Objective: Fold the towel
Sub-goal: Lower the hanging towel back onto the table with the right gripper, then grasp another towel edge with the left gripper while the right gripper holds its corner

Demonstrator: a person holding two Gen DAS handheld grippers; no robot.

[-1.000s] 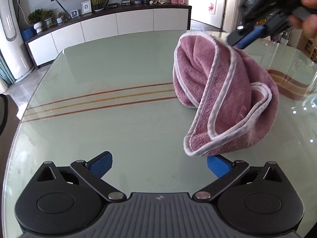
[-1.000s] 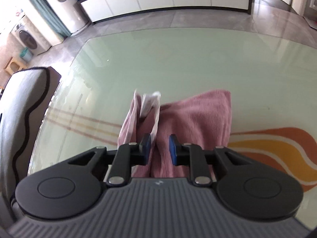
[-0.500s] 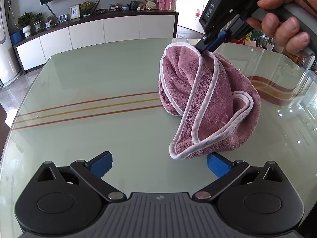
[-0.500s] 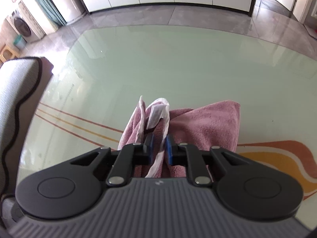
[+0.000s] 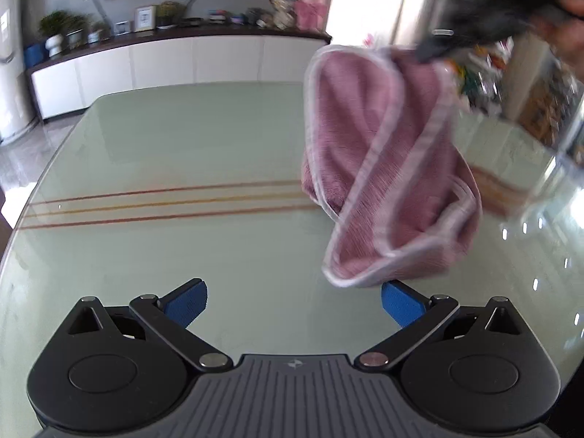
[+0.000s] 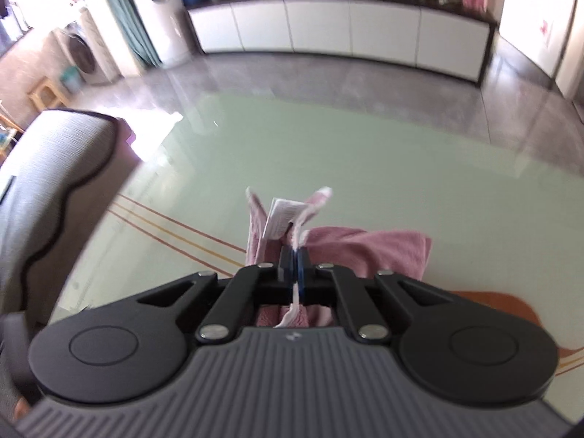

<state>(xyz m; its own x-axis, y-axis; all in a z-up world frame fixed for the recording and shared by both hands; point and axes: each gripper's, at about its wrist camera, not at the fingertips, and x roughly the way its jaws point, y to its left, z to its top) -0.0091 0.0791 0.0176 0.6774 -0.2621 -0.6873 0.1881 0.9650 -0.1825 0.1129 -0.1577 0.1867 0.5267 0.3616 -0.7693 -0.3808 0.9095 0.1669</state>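
A pink towel with pale trim (image 5: 387, 168) hangs bunched above the pale green glass table (image 5: 182, 138), its top corner held up at the upper right. My right gripper (image 6: 294, 262) is shut on that trimmed corner, next to the white label (image 6: 283, 216); the rest of the towel (image 6: 368, 252) hangs below it. It also shows blurred in the left wrist view (image 5: 485, 7). My left gripper (image 5: 294, 301) is open and empty, low over the table, with the towel's lowest fold just ahead of its right finger (image 5: 401, 301).
A white sideboard with plants and frames (image 5: 175, 58) stands beyond the table. A grey chair back (image 6: 54, 182) is at the table's left edge. Red and orange stripes (image 5: 164, 200) run across the glass.
My right gripper has closed fully on the towel corner and lifted it higher, stretching the towel upward. My left gripper stays open and low near the hanging bottom.
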